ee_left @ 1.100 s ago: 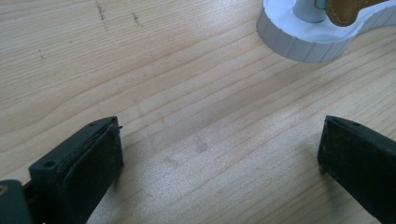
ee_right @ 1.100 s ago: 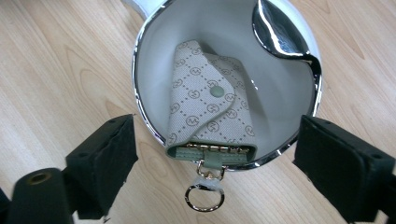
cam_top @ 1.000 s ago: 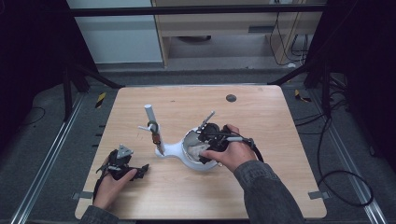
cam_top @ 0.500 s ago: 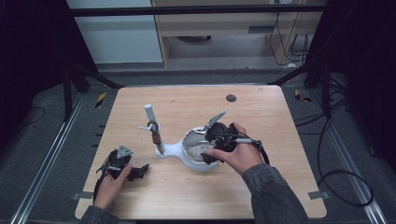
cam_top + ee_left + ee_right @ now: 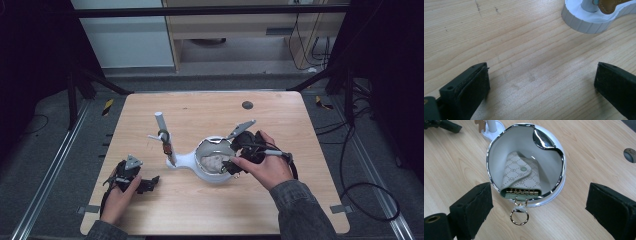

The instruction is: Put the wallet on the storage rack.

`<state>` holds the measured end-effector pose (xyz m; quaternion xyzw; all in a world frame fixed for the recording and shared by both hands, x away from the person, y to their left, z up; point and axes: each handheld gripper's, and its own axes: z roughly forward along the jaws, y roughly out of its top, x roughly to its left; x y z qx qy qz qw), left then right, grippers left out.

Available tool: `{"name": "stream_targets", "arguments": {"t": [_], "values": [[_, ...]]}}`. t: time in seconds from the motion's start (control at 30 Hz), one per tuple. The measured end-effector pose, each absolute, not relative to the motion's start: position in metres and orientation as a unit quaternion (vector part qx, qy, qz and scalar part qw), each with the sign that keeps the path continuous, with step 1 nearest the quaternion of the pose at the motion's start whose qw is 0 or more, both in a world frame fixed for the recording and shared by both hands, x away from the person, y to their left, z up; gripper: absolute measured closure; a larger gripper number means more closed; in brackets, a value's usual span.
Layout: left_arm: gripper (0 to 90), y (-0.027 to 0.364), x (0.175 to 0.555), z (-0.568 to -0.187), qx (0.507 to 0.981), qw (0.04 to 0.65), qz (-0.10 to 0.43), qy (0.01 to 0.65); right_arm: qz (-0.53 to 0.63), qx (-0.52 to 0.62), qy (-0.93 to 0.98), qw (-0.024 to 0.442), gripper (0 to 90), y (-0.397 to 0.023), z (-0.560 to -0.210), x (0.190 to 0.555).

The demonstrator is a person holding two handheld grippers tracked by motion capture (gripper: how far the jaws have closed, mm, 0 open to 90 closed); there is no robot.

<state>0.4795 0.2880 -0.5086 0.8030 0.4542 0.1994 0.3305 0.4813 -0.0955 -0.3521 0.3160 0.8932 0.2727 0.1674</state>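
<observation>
A white bowl-shaped tray with a chrome rim holds a patterned cream key case; its metal ring hangs over the near rim. In the high view the bowl joins a white stand with an upright post carrying a brown tag. My right gripper hovers just above the bowl, open, jaws wide on either side of it with nothing between them. My left gripper rests low on the table at the front left, open, over bare wood, with the stand's round base ahead.
The wooden table has a round dark grommet near its far edge. Cables trail from both grippers off the table's sides. Metal rails run along the floor left and right.
My right gripper has drawn back slightly toward the right of the bowl, leaving the key case lying inside. The left gripper has stayed put.
</observation>
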Motion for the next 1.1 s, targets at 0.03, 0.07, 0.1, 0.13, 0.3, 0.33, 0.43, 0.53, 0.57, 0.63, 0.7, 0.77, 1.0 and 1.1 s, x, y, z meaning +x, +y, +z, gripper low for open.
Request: {"name": "stream_targets", "arguments": {"t": [0.03, 0.07, 0.1, 0.13, 0.3, 0.33, 0.43, 0.53, 0.57, 0.63, 0.7, 0.77, 1.0, 1.1], "values": [[0.0, 0.288, 0.479, -0.509, 0.803, 0.33, 0.199, 0.454, 0.274, 0.317, 0.892, 0.169, 7.1, -0.097, -0.353, 0.481], [0.0, 0.288, 0.479, -0.509, 0.803, 0.33, 0.2, 0.454, 0.275, 0.318, 0.891, 0.171, 7.5, -0.098, -0.354, 0.482], [0.0, 0.288, 0.479, -0.509, 0.803, 0.33, 0.199, 0.454, 0.276, 0.321, 0.889, 0.172, 7.8, -0.099, -0.355, 0.482], [0.0, 0.288, 0.479, -0.509, 0.803, 0.33, 0.2, 0.454, 0.275, 0.323, 0.889, 0.175, 7.9, -0.1, -0.355, 0.482], [0.0, 0.288, 0.48, -0.509, 0.803, 0.33, 0.199, 0.454, 0.279, 0.331, 0.882, 0.187, 9.0, -0.108, -0.359, 0.482], [0.0, 0.288, 0.48, -0.509, 0.803, 0.33, 0.199, 0.454, 0.279, 0.332, 0.881, 0.19, 9.0, -0.109, -0.359, 0.482], [0.0, 0.288, 0.479, -0.509, 0.803, 0.33, 0.199, 0.454, 0.286, 0.33, 0.878, 0.198, 8.9, -0.114, -0.361, 0.482], [0.0, 0.288, 0.479, -0.509, 0.803, 0.33, 0.199, 0.454, 0.293, 0.327, 0.875, 0.205, 8.4, -0.119, -0.363, 0.483], [0.0, 0.288, 0.479, -0.509, 0.803, 0.33, 0.2, 0.454, 0.292, 0.33, 0.874, 0.206, 8.2, -0.12, -0.363, 0.483], [0.0, 0.288, 0.479, -0.509, 0.803, 0.33, 0.199, 0.454, 0.296, 0.333, 0.871, 0.207, 7.4, -0.123, -0.363, 0.482], [0.0, 0.288, 0.479, -0.509, 0.803, 0.33, 0.2, 0.454, 0.308, 0.337, 0.865, 0.207, 7.0, -0.127, -0.364, 0.481], [0.0, 0.288, 0.48, -0.509, 0.803, 0.33, 0.199, 0.454, 0.317, 0.34, 0.861, 0.207, 6.9, -0.131, -0.364, 0.48], [0.0, 0.288, 0.48, -0.509, 0.803, 0.33, 0.199, 0.454, 0.323, 0.35, 0.853, 0.214, 6.7, -0.144, -0.367, 0.477], [0.0, 0.288, 0.479, -0.509, 0.803, 0.33, 0.199, 0.454, 0.32, 0.356, 0.851, 0.217, 6.7, -0.15, -0.367, 0.476]]}}
